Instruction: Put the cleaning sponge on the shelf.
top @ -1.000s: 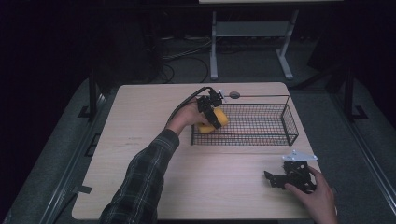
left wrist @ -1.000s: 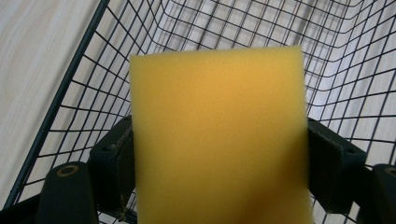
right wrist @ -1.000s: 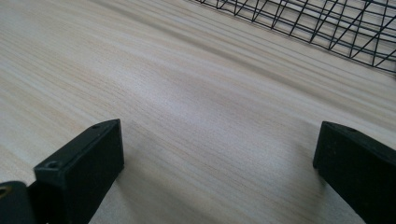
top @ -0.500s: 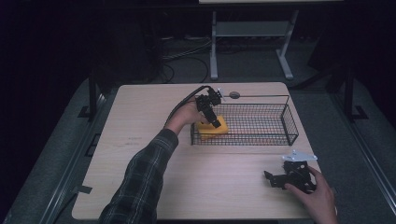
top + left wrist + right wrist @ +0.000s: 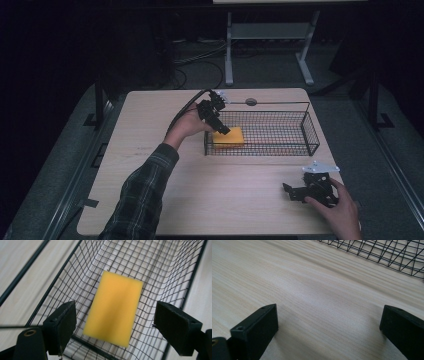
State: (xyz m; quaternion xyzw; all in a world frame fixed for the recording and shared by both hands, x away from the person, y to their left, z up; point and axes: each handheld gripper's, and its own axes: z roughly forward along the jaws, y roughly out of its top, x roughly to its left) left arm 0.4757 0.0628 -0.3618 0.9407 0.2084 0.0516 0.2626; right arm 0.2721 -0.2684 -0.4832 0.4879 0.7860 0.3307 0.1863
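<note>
High view: a wire basket [image 5: 280,131] stands on the far half of the wooden table [image 5: 165,200]. A yellow sponge [image 5: 229,137] lies flat on the basket floor at its left end. The left gripper [image 5: 223,129] hangs over that end, tilted down into the basket, jaws apart and clear of the sponge; this reads as a release with the sponge already set down. The right gripper [image 5: 292,191] rests on the table near the front right corner, well apart from the basket, apparently parked while the other hand works.

Left gripper view: the sponge [image 5: 113,308] lies below and between the two black jaws, which stand wide with nothing pressed between them. The basket [image 5: 172,272] mesh shows under and around the sponge (image slightly blurred). The tool is released, not grasping.

Right gripper view: the jaws of the right gripper [image 5: 329,322] stand wide apart over bare table [image 5: 312,285], holding nothing. An edge of the basket [image 5: 387,252] crosses the top right corner, apart from the jaws
</note>
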